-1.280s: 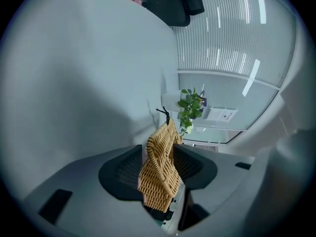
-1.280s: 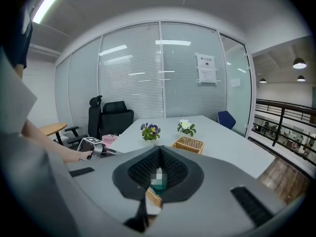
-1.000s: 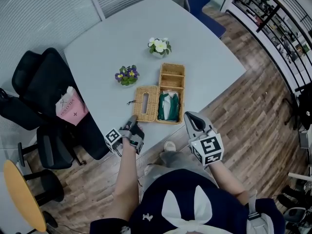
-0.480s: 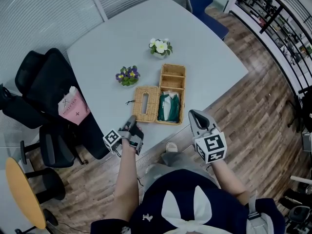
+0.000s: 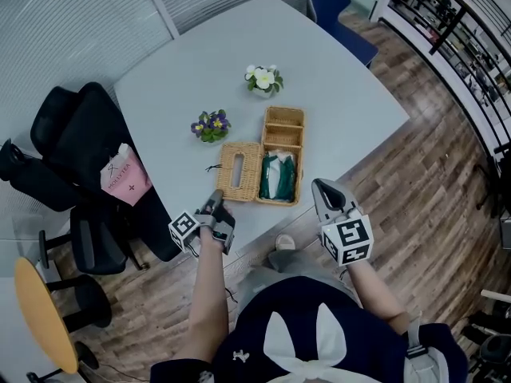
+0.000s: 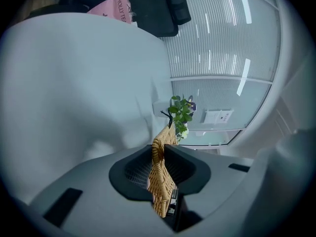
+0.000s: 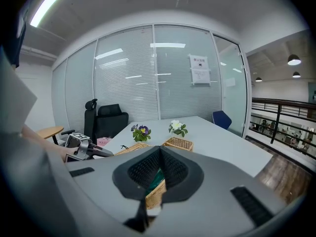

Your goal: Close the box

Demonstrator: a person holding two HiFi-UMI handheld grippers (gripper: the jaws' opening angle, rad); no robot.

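Wickerwork should be light, stiff and rough enough not to slip; a free lid edge is the hold. Lower left of centre, the left gripper (image 5: 216,199) pinches the near corner of the flat slotted wicker lid (image 5: 248,174), lying open beside the rectangular wicker box (image 5: 300,174) on the grey worktop (image 5: 335,94). The right gripper (image 5: 321,188), clenched empty, hovers right of it.

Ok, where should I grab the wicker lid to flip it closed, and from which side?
Take the wicker lid by its free left edge, near the corner closest to you, coming in from the left. It lies flat, folded open beside the wicker box, joined along its right edge, so the left edge gives most leverage. The left gripper seems clamped there.
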